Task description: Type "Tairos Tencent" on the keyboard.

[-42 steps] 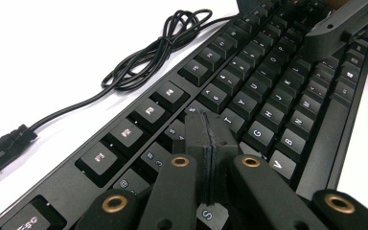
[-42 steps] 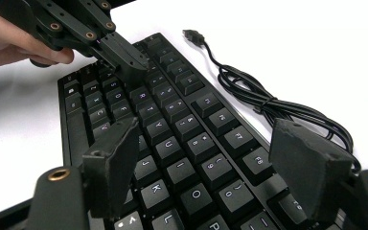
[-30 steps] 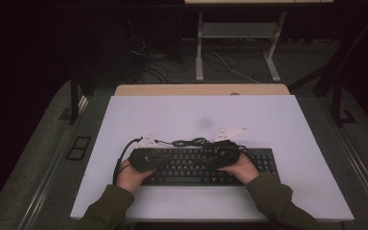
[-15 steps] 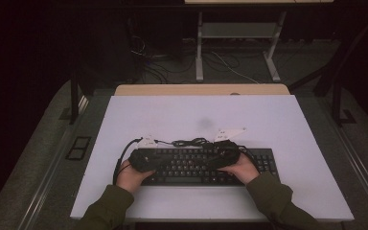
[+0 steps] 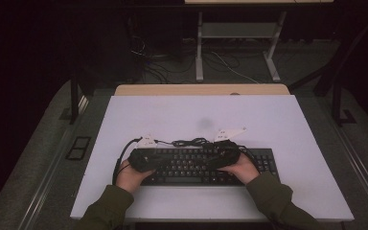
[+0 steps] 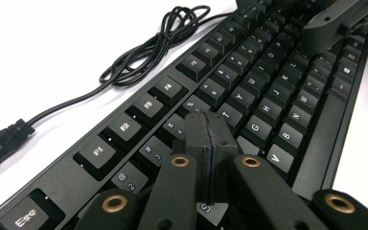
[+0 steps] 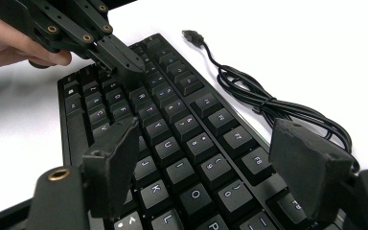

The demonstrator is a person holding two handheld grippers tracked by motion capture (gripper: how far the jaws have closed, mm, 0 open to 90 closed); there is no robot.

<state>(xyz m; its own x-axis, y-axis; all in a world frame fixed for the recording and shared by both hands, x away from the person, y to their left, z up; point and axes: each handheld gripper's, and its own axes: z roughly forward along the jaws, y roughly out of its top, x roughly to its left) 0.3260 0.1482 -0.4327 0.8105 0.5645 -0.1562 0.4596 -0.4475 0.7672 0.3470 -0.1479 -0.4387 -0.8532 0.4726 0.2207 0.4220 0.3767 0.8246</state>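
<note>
We've got the black keyboard (image 5: 206,165) lying flat near the front of the white surface (image 5: 182,117), its cable (image 6: 148,45) bundled just behind it. Our left tool (image 6: 208,143) is clenched with nothing in it, tips over the number-row keys. The right tool (image 7: 211,163) hovers released, jaws wide above the keys.

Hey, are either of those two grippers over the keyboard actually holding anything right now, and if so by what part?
Nothing is held. The left gripper is shut with nothing between its pads, over the keyboard. The right gripper stands open above the keys.
</note>
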